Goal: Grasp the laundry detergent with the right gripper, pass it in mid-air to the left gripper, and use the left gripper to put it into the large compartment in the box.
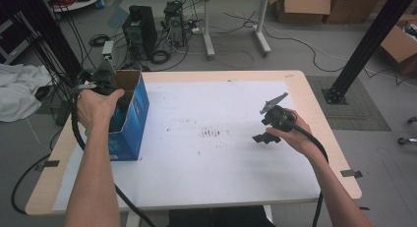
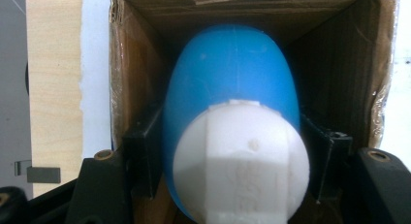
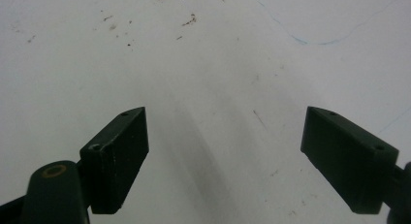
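A blue egg-shaped thing [image 2: 232,73] with a white rounded end [image 2: 242,156] sits between the jaws of my left gripper [image 2: 232,153]. Both black pads [image 2: 143,153] press on its sides. It hangs inside an open cardboard box [image 2: 339,64] whose outside is blue [image 1: 132,124], standing at the table's left. In the high view my left gripper [image 1: 122,101] points down into that box from the left hand. My right gripper [image 1: 263,137] hovers low over the white sheet [image 1: 211,158] at the right. Its jaws stand wide apart with nothing between them [image 3: 225,161].
The white sheet [image 3: 203,64] carries dark specks and smudges near its middle [image 1: 211,133]. Bare wood rims the table [image 1: 324,114]. On the floor beyond it stand computer towers [image 1: 140,30], cables and cardboard boxes [image 1: 302,6]. A black post [image 1: 366,45] rises at the right.
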### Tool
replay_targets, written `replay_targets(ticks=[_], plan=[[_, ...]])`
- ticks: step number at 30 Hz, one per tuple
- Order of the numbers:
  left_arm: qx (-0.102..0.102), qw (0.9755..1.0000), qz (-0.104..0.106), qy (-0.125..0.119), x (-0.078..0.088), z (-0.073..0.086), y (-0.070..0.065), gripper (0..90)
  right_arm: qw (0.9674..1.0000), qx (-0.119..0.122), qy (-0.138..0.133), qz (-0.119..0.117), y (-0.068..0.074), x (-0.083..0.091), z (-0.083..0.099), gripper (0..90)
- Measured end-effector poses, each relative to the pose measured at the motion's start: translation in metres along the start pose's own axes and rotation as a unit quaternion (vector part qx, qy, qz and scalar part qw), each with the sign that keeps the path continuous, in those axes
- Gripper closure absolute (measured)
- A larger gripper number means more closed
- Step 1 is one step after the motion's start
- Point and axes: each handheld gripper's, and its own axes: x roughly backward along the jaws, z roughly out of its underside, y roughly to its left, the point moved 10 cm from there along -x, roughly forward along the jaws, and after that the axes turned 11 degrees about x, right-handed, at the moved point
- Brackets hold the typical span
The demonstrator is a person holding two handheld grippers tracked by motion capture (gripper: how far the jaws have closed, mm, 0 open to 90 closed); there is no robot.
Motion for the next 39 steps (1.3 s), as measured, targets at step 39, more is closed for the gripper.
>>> replay_targets(ticks=[39], plan=[[-0.009,0.9999,-0.002,-0.003,0.0088,-0.0007,-0.0029,30.3,1.0,0.003,0.004,-0.001,0.0013,-0.0018,0.0009,17.1]])
